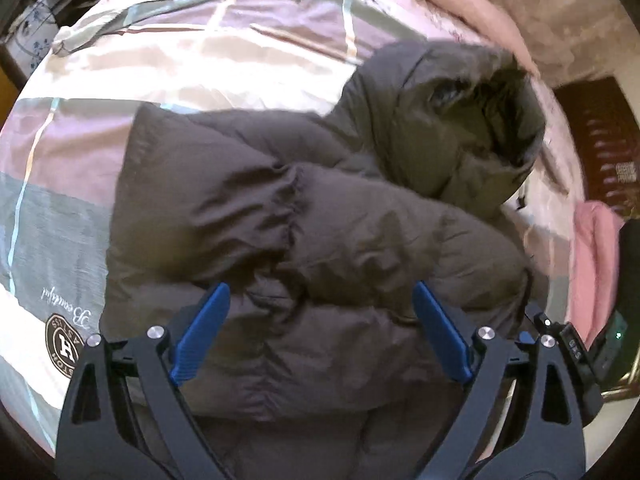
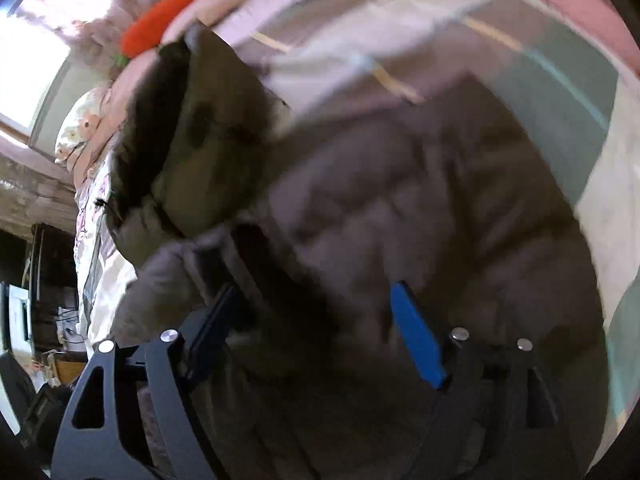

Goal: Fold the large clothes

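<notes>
Hovering over the puffer jacket (image 1: 304,216) on the bedspread (image 1: 120,80), mid-fold by my judgement. Left gripper (image 1: 320,292) and right gripper (image 2: 316,292) spread, holding nothing. Next: pinch jacket's near hem, I think.

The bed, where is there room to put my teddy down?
Bare quilt lies left of the brown puffer jacket and beyond its hood, up to the pink pillows. It is crowded over the jacket, where the open left gripper and right gripper hover.
</notes>
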